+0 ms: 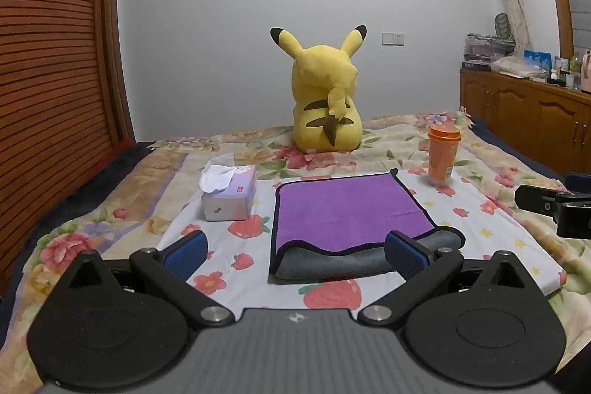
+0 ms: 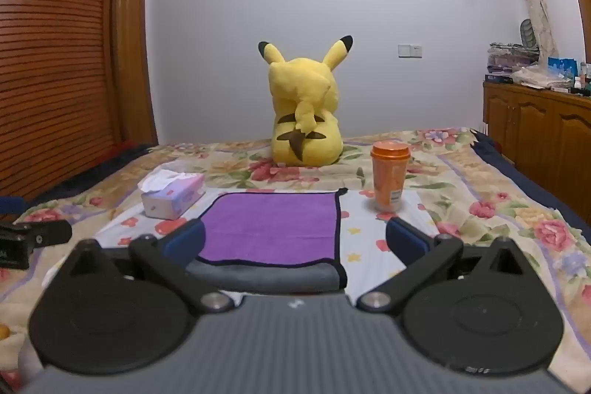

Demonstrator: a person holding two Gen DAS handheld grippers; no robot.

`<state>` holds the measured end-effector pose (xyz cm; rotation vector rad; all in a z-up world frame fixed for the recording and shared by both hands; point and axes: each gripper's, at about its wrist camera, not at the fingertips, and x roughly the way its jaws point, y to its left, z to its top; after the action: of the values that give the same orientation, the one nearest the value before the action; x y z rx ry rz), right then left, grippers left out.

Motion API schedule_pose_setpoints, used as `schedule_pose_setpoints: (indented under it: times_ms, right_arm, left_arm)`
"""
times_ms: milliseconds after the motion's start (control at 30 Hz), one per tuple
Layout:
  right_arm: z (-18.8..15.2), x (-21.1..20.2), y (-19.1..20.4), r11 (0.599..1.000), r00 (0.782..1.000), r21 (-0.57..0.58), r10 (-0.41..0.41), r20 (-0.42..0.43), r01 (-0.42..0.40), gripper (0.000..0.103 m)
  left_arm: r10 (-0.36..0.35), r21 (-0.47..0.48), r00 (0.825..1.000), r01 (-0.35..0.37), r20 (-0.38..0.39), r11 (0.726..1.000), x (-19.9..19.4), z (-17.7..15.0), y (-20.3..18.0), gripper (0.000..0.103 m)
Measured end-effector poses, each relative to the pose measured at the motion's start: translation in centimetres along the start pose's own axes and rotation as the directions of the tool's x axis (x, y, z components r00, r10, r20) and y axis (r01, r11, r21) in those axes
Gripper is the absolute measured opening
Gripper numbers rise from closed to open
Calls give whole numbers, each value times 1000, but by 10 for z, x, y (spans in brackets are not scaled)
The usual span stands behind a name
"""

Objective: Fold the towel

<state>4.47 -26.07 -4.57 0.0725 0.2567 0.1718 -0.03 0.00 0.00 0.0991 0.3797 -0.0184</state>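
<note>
A purple towel (image 1: 343, 209) with a black hem and grey underside lies folded over on the white strawberry-print cloth (image 1: 240, 239); a grey strip shows along its near edge. My left gripper (image 1: 295, 255) is open and empty just short of that near edge. In the right wrist view the towel (image 2: 271, 228) lies straight ahead, and my right gripper (image 2: 295, 240) is open and empty over its near edge. The right gripper's body shows at the right edge of the left wrist view (image 1: 554, 209).
A tissue box (image 1: 229, 194) stands left of the towel and an orange cup (image 1: 443, 154) at its far right. A yellow plush toy (image 1: 325, 98) sits at the back of the floral bed. A wooden wardrobe (image 1: 55, 80) is left, a cabinet (image 1: 524, 113) right.
</note>
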Motion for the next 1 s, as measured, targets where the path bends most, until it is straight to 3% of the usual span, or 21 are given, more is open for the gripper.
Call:
schedule_pose_setpoints:
  times_ms: [1000]
  right_arm:
    - [0, -1, -6, 1000, 1000, 4, -6, -1, 6, 103]
  left_arm:
    - [6, -2, 1000, -6, 4, 1000, -1, 2, 4, 103]
